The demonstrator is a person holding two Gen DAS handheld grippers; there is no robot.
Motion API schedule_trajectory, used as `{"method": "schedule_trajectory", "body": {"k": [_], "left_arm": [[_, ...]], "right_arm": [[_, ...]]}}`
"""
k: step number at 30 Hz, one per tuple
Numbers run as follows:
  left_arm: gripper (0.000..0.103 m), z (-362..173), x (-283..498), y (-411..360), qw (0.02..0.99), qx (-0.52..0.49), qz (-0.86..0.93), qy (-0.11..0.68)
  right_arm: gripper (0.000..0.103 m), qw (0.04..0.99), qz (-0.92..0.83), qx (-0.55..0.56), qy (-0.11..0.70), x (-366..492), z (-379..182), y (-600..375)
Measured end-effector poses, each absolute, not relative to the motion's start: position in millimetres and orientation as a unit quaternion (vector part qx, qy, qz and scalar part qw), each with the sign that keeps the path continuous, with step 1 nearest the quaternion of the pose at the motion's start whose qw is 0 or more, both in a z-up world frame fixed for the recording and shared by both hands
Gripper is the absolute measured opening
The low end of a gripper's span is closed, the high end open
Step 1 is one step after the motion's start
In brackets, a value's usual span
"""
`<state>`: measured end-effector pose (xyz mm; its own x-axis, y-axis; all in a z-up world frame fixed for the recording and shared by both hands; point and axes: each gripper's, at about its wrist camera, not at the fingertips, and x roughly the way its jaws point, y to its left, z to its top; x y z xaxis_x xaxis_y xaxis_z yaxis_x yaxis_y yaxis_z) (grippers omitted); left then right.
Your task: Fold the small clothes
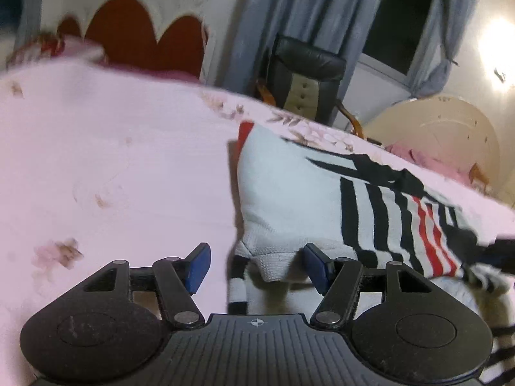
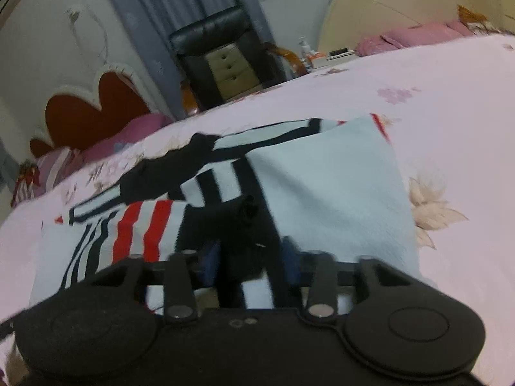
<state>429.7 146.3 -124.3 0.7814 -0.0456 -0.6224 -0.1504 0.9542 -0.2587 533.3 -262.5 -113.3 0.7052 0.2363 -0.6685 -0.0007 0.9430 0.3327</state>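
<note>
Left gripper [image 1: 257,265] apart, right gripper [image 2: 251,265] seemingly pinching garment [image 2: 322,186]

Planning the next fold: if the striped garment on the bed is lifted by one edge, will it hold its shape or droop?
Probably droop: the garment already lies in soft folds with a limp hem. It looks like thin knit, so likely light. On the smooth bedspread it may slide and bunch when pushed.

Your right gripper [image 2: 251,265] is smeared by motion blur; its blue pads [image 2: 210,265] barely show, so whether they press the black fabric between them is unclear. Beyond your left gripper [image 1: 254,265], the striped garment [image 1: 386,218] runs off the right edge, its near hem hidden behind the body.
</note>
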Motion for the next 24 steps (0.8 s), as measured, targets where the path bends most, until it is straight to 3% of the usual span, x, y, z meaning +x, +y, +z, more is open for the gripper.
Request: {"method": "schedule_trajectory", "body": {"k": [1,4,8,12,19,22,24], "left_arm": [[0.052,-128,433,146,0.931,-0.144,0.031,0.335],[0.037,-136,435,134,0.934,-0.138,0.029,0.327],[0.037,-142,439,118,0.940,-0.071,0.030,0.333],[0.041,-133,440,124,0.939,-0.062,0.025,0.338],[0.041,-132,444,123,0.938,-0.048,0.016,0.344],[0.059,-118,446,119,0.942,-0.018,0.033,0.333],[0.062,-101,445,115,0.956,0.002,0.027,0.292]], "right_arm": [[0.015,0.911,0.069,0.145,0.380,534,-113,-259],[0.005,0.921,0.069,0.110,0.368,527,-105,-254],[0.004,0.946,0.065,0.084,0.306,497,-76,-254],[0.004,0.923,0.047,0.068,0.375,508,-111,-254],[0.003,0.934,0.051,0.064,0.348,494,-102,-255],[0.008,0.923,0.057,0.057,0.377,504,-110,-257],[0.016,0.932,0.055,0.060,0.354,500,-95,-259]]}}
